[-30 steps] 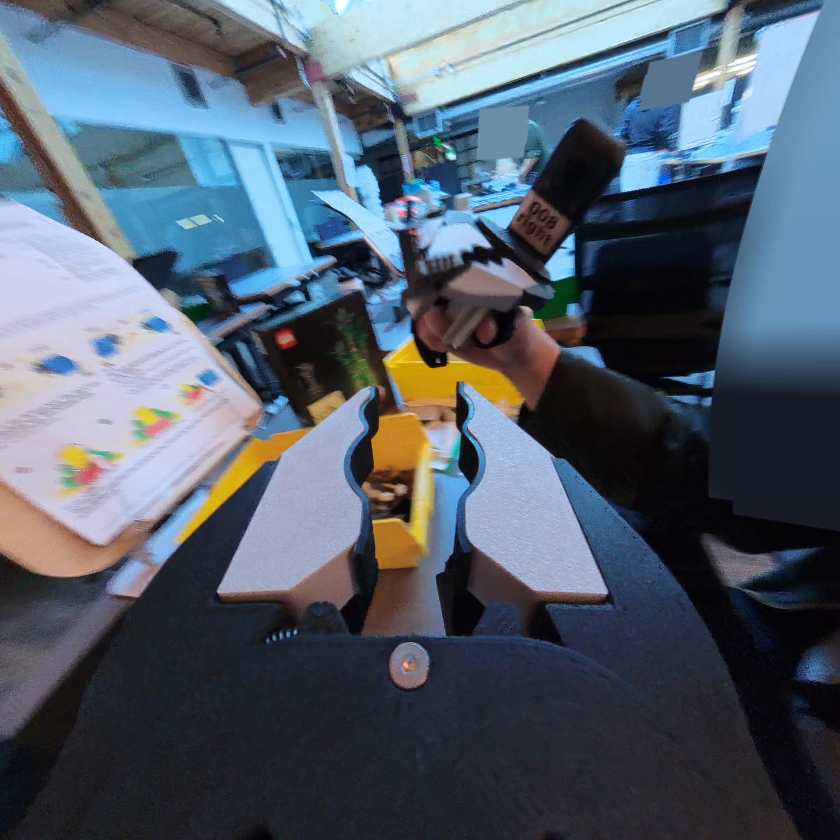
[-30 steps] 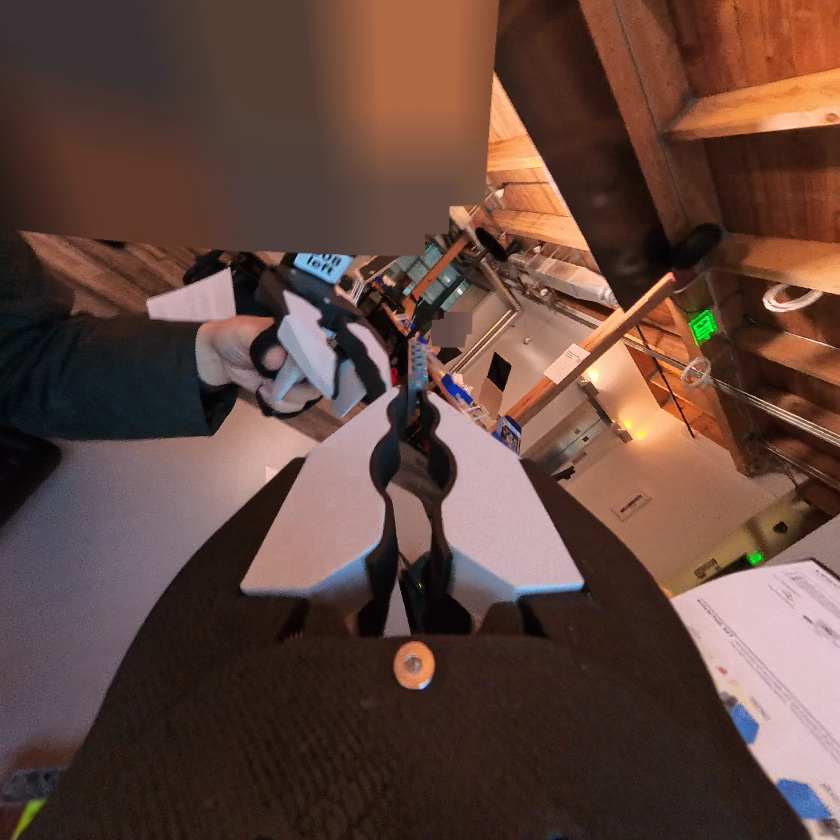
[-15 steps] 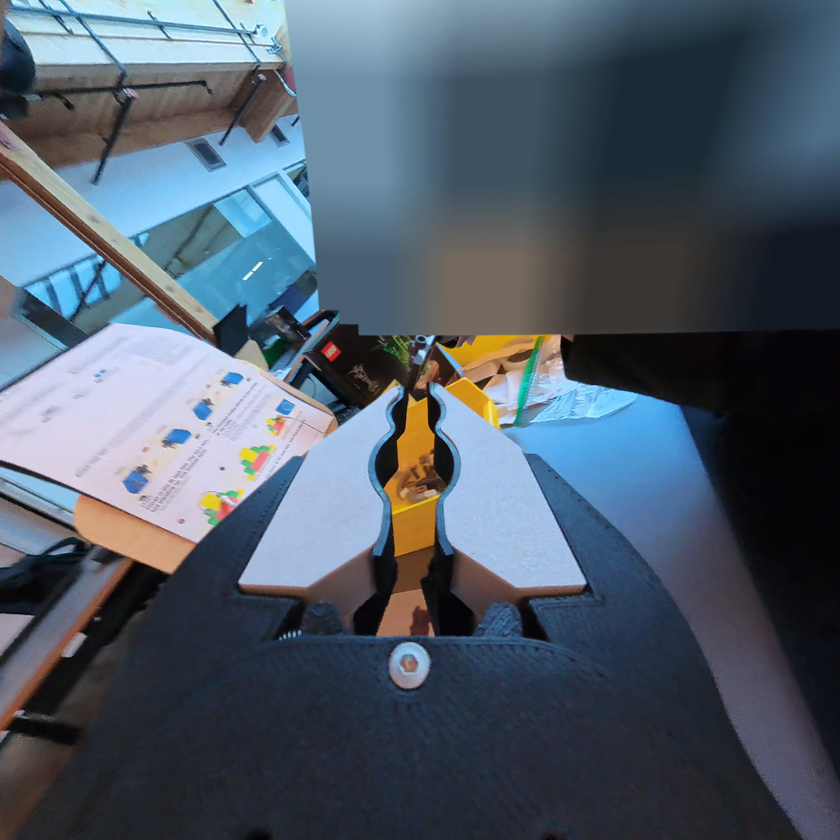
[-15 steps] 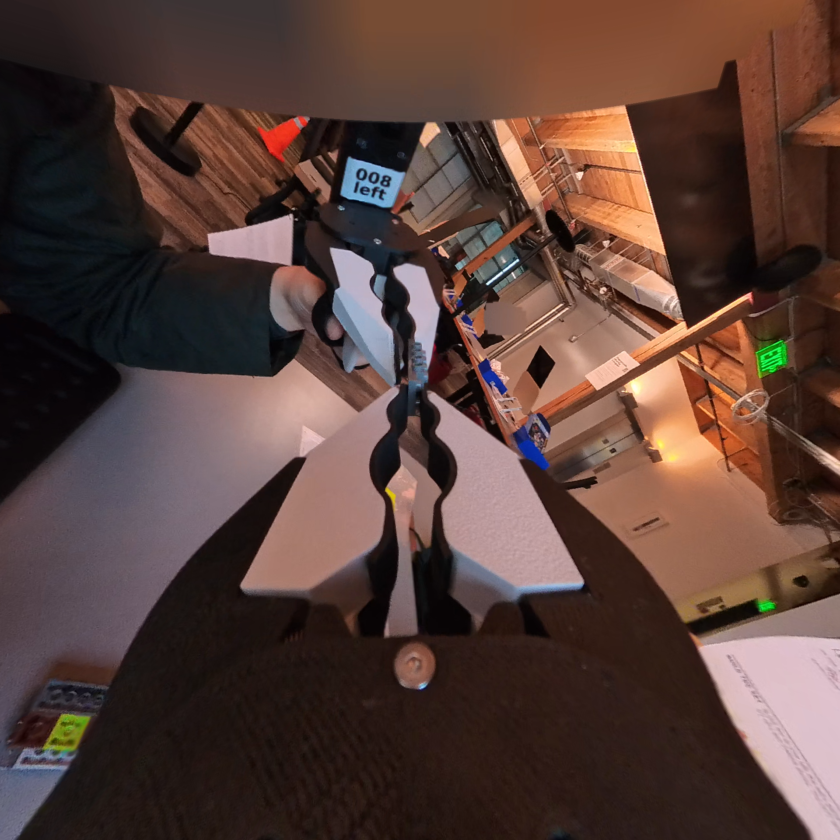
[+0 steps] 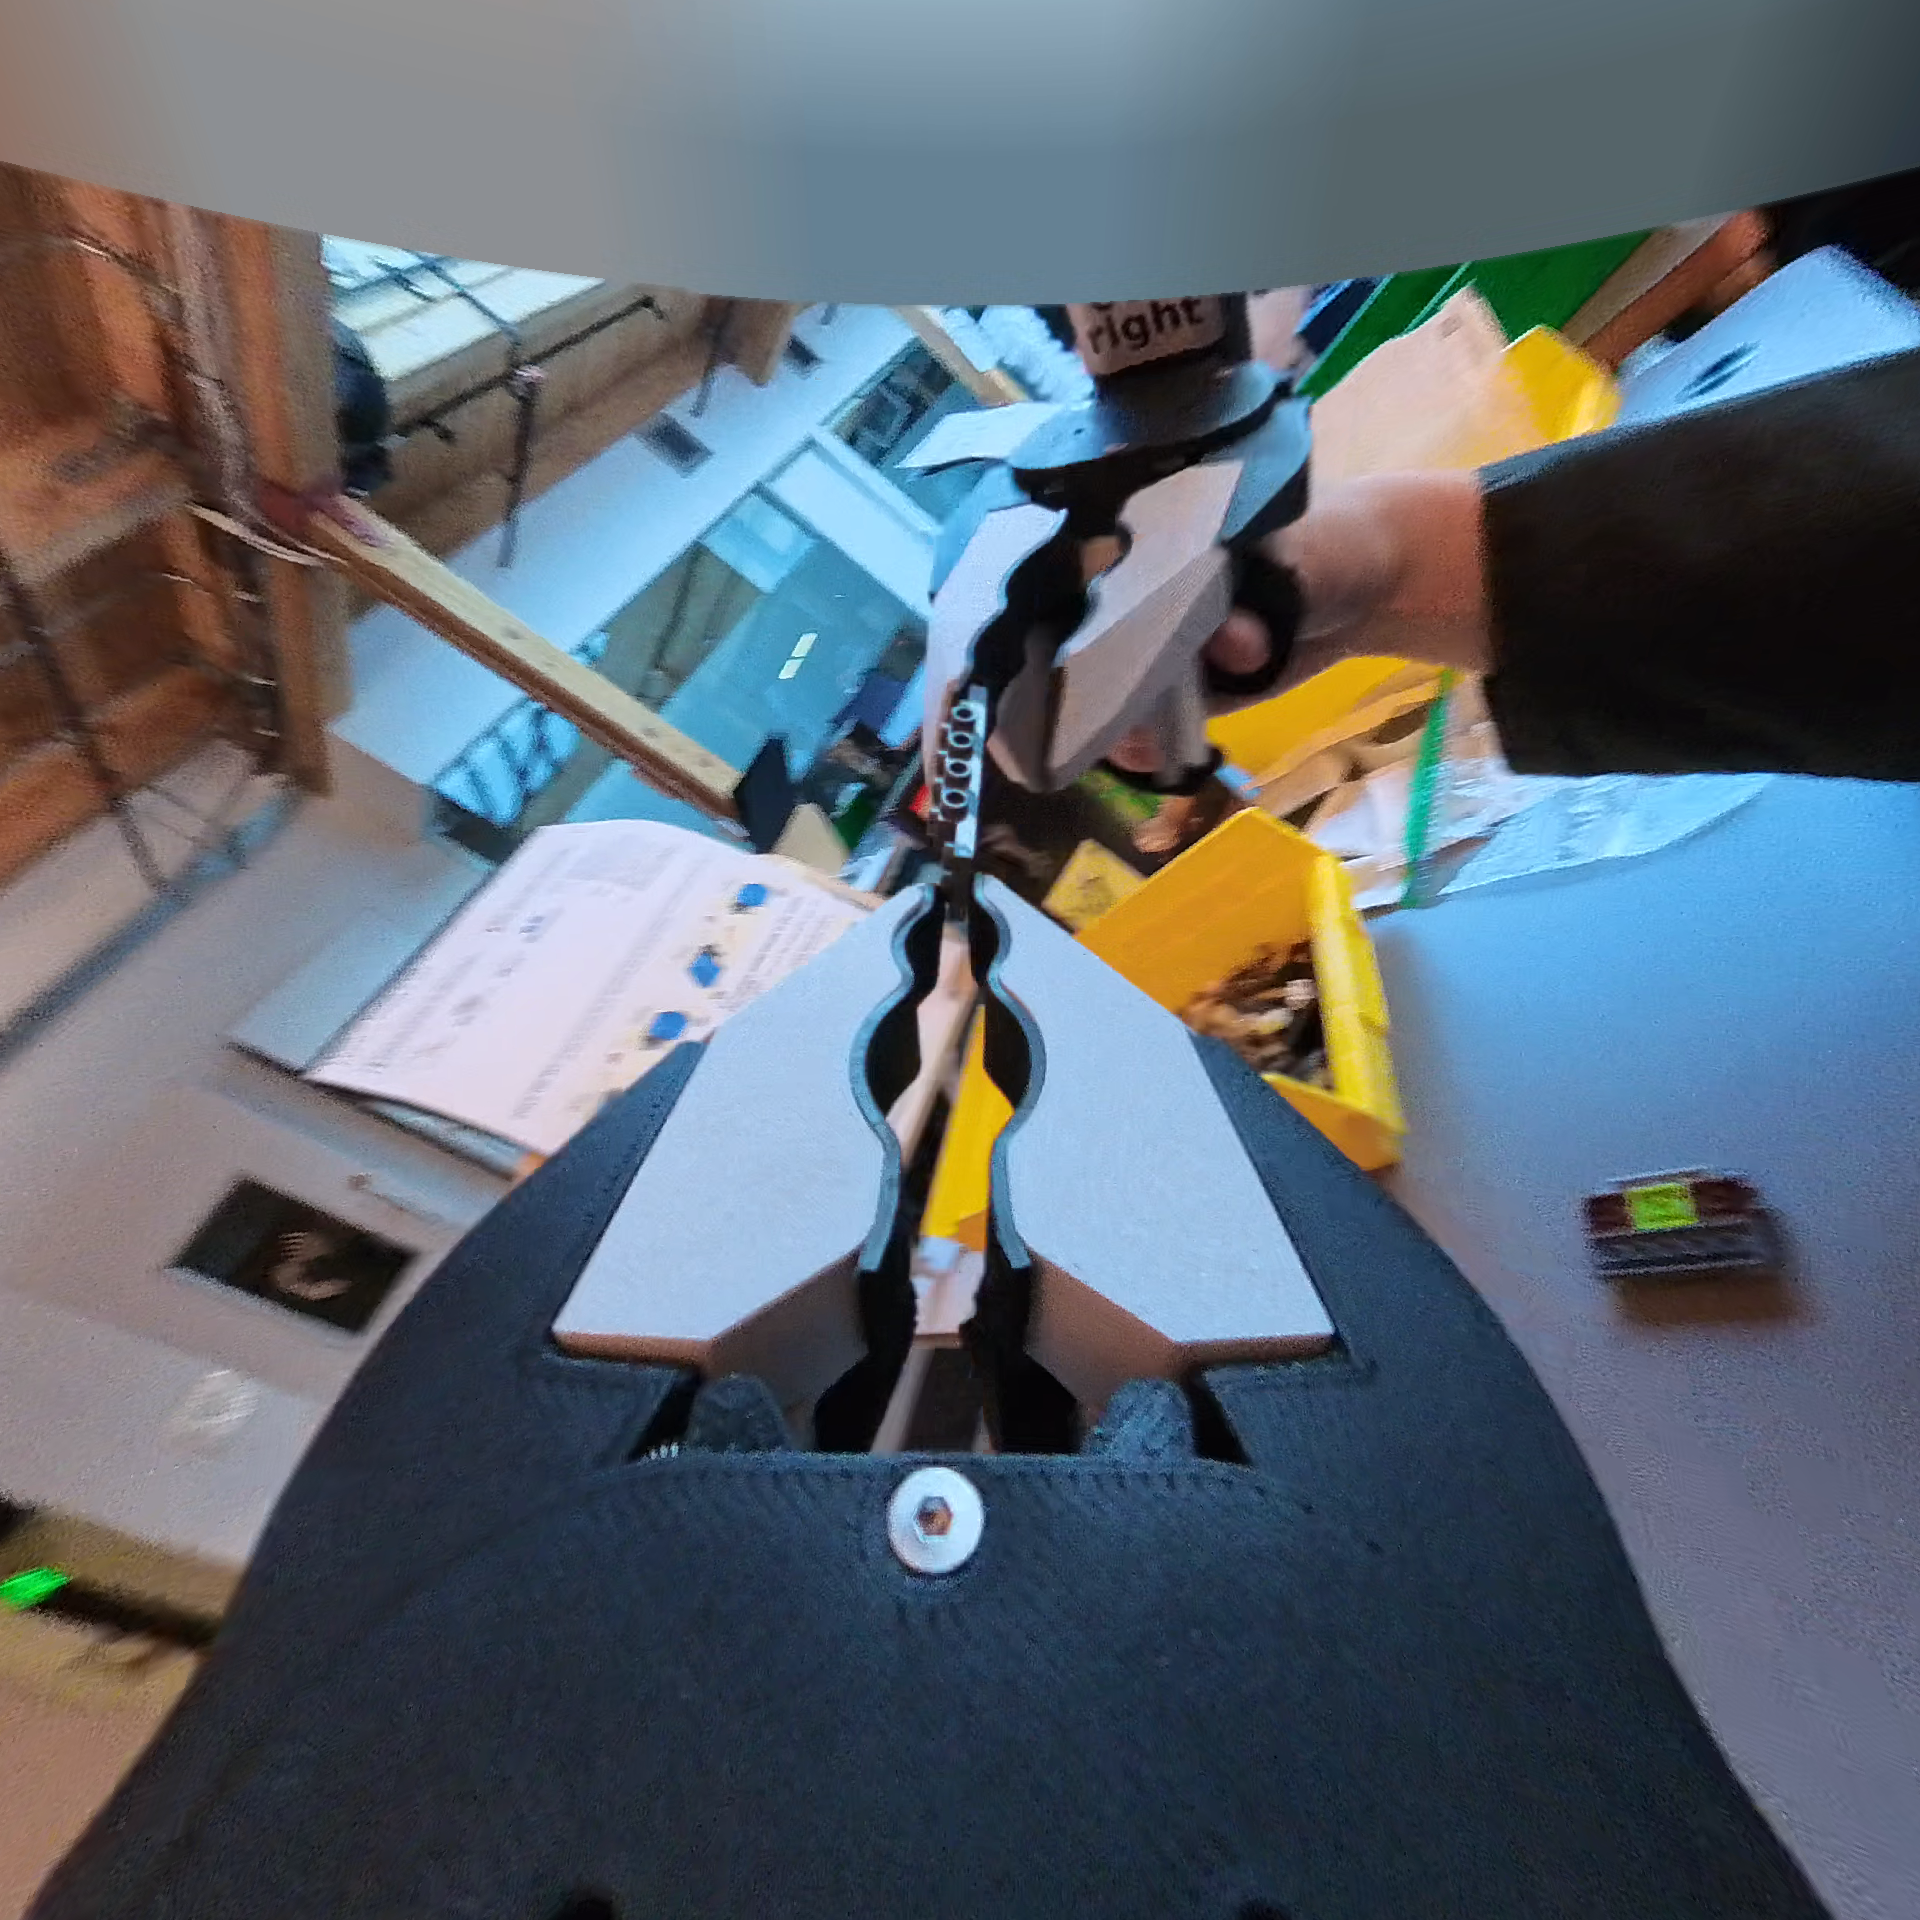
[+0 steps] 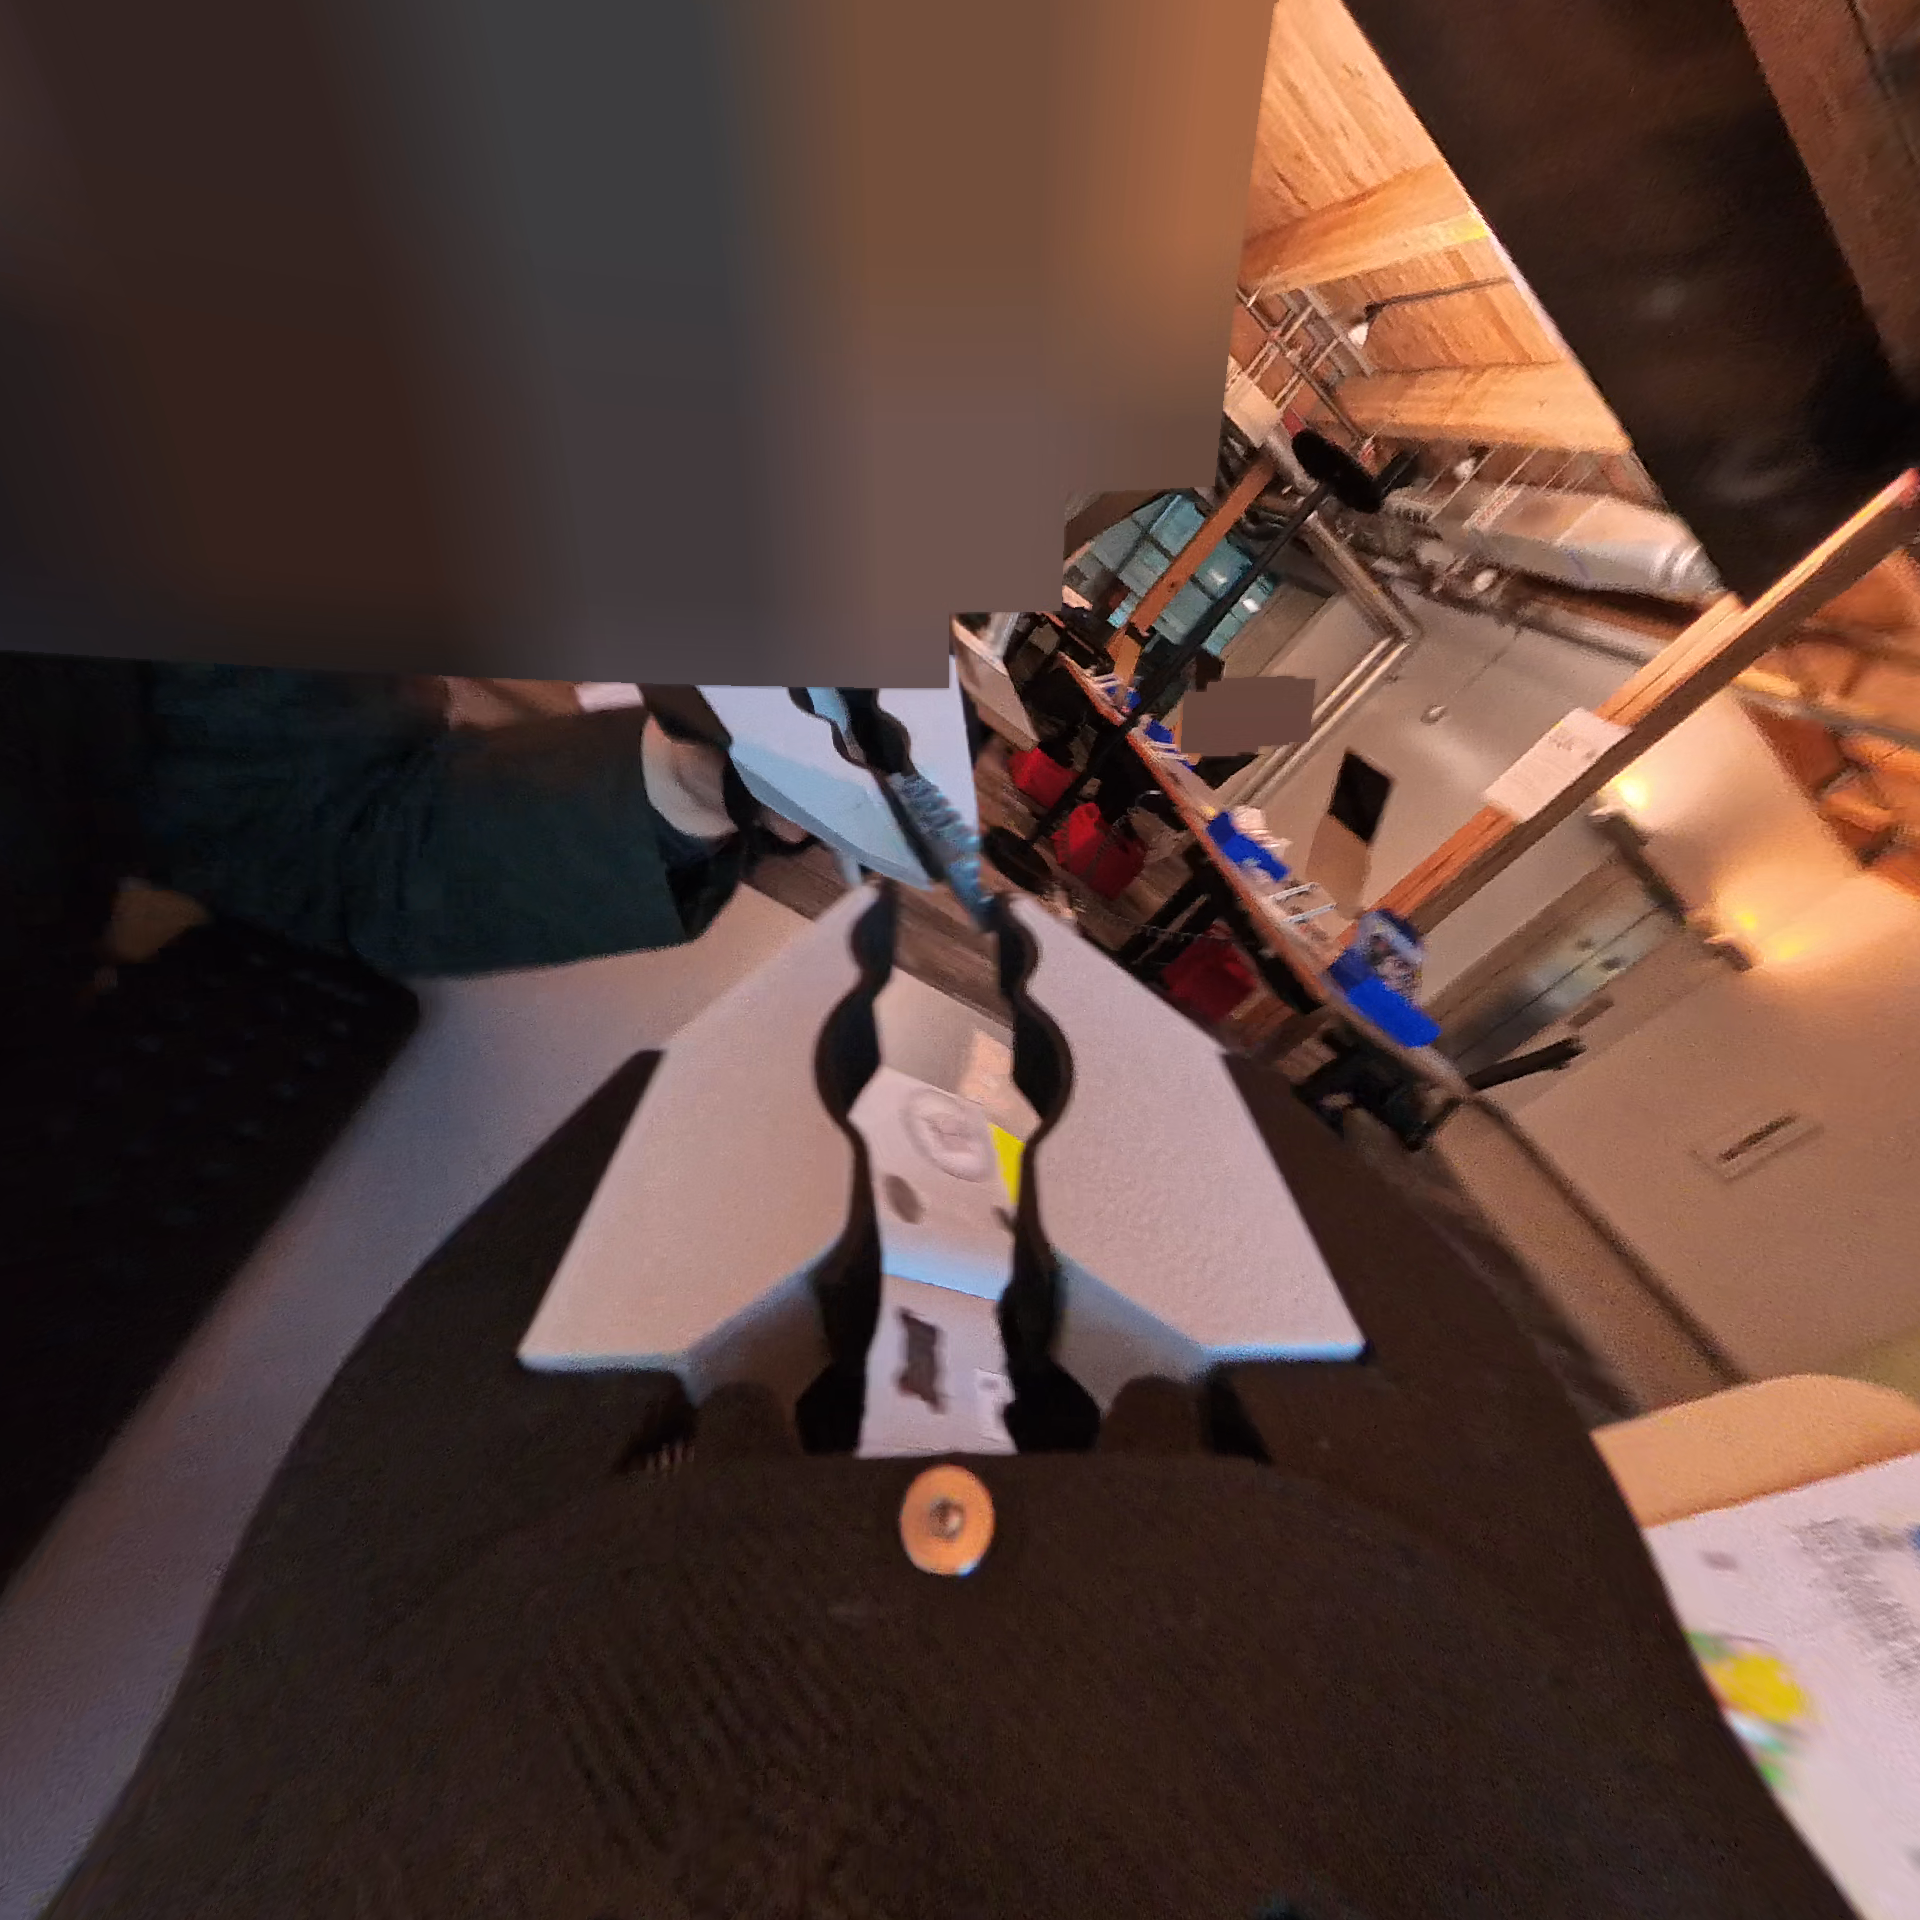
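Note:
A thin grey studded plate (image 5: 958, 774) is held in the air above the table. My left gripper (image 5: 953, 896) is shut on its near end, fingertips pinched on it. The plate runs from there up to my right gripper (image 5: 1003, 727), which faces me in a person's hand (image 5: 1351, 592). In the right wrist view my right gripper (image 6: 937, 912) is open with a clear gap between its tips. The plate (image 6: 930, 816) ends at the tip of its right finger. The left gripper's pale finger (image 6: 831, 805) shows beyond, partly under a blur patch.
A yellow bin (image 5: 1340, 997) of small parts stands on the grey table (image 5: 1662, 987). A printed instruction sheet (image 5: 582, 987) lies at the left. A small brown and green brick piece (image 5: 1673, 1231) lies at the right. A black studded mat (image 6: 187, 1091) lies under the sleeve. Left and right tips are no more than a few centimetres apart.
My left gripper swung round to face the right one and shut on the plate's free end. My right gripper, shut on the plate before, has opened.

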Demonstrator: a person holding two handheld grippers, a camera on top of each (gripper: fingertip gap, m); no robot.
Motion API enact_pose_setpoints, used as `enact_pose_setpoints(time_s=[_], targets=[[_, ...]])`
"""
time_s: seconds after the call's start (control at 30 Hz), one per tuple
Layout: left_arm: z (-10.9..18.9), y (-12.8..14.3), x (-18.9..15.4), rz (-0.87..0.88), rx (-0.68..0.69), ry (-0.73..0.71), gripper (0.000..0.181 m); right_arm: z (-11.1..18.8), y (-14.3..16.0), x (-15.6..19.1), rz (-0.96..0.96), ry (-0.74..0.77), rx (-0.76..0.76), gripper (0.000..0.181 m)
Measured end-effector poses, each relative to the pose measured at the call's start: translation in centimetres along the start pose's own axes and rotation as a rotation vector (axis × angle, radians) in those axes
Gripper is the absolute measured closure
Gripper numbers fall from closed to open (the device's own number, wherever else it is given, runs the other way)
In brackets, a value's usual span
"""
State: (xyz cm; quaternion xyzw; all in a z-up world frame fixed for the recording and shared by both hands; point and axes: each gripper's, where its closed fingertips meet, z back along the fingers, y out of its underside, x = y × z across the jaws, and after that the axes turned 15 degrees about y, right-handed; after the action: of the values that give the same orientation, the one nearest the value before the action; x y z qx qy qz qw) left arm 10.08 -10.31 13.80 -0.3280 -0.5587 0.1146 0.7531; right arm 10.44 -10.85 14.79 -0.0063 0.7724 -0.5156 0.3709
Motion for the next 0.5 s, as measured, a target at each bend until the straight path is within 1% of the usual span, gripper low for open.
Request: enact_pose_setpoints(time_s=[0.03,0.07,0.17,0.27,0.33,0.4,0.5], targets=[[0.2,0.0,0.4,-0.042,0.023,-0.049,0.179,-0.1,-0.1,-0.1,-0.084,-0.02,0.001,0.152],[0.4,0.1,0.8,-0.088,0.049,-0.091,0.179,-0.2,-0.3,-0.2,-0.168,-0.037,-0.007,0.148],[0.9,0.2,1.3,-0.228,0.121,-0.186,0.179,-0.4,-1.2,-1.3,-0.423,-0.072,-0.067,0.148],[0.9,0.3,1.2,-0.323,0.162,-0.217,0.179,-1.2,-0.2,-2.0,-0.634,-0.097,-0.029,0.148],[0.7,0.8,1.0,-0.349,0.191,-0.202,0.179,-1.3,0.1,-1.4,-0.705,-0.162,-0.01,0.148],[0.6,1.1,0.9,-0.377,0.209,-0.202,0.178,-1.2,0.0,-0.9,-0.72,-0.21,-0.018,0.156],[0.4,1.3,0.6,-0.394,0.218,-0.189,0.178,-1.5,0.9,-0.6,-0.694,-0.203,0.033,0.157]])
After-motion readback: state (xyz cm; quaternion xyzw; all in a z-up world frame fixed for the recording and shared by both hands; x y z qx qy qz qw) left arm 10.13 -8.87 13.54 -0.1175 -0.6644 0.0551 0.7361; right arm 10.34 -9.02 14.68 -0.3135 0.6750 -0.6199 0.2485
